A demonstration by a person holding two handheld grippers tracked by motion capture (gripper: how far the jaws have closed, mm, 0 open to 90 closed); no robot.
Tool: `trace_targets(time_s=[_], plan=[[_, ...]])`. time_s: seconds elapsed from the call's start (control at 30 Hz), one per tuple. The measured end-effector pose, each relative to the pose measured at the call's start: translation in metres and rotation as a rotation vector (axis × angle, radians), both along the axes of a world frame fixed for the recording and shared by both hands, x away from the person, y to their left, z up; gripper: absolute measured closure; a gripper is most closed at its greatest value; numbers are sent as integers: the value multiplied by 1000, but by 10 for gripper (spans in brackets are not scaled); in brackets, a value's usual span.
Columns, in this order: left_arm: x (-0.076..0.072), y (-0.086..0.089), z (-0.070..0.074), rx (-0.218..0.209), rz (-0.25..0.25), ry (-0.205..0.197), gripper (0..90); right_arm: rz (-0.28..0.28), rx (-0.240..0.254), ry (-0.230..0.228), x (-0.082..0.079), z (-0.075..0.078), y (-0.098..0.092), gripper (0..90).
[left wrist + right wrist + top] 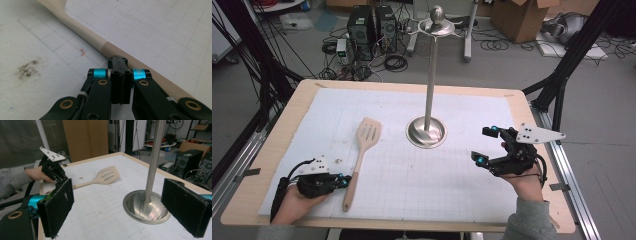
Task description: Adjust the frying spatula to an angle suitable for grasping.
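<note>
A wooden slotted spatula (360, 155) lies flat on the white grid sheet at the left, head away from me. My left gripper (345, 181) rests low beside the spatula's handle, jaws shut against each other with nothing between them. In the left gripper view its tips (117, 60) sit right at the handle (87, 37), which runs diagonally past them. A steel stand (426, 131), a round base with a tall pole, rises mid-table. My right gripper (484, 145) hovers right of the stand, open and empty. Its pads (58, 207) frame the stand's base (145, 207).
The wooden table (287, 125) is covered by white grid paper (437, 175) with a dark smudge (27, 70). On the floor beyond are computer towers (371, 27), cables and a cardboard box (522, 17). Black frame struts (572, 55) stand at both sides.
</note>
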State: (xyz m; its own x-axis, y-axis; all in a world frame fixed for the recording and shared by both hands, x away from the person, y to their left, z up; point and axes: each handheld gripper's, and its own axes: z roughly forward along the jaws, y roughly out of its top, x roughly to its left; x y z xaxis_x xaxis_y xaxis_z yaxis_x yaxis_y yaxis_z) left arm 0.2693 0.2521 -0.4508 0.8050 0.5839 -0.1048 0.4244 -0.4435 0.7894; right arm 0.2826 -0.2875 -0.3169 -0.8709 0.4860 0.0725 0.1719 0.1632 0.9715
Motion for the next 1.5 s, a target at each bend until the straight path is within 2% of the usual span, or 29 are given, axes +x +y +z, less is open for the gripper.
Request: trace_targets(time_s=[0.3, 0.53, 0.9, 1.3, 1.5], plan=[[6, -13, 0, -4, -34, 8, 897, -10, -10, -3, -3, -2, -3, 102], [11, -30, 1, 5, -22, 9, 897, -24, -13, 3, -9, -2, -7, 102], [15, -54, 2, 38, -7, -30, 896, -47, -15, 1, -16, -4, -15, 102], [23, -80, 3, 62, 5, -46, 897, -80, -32, 9, -27, -5, -24, 102], [29, -88, 5, 68, -12, -49, 897, -101, -35, 13, -34, -5, -30, 102]])
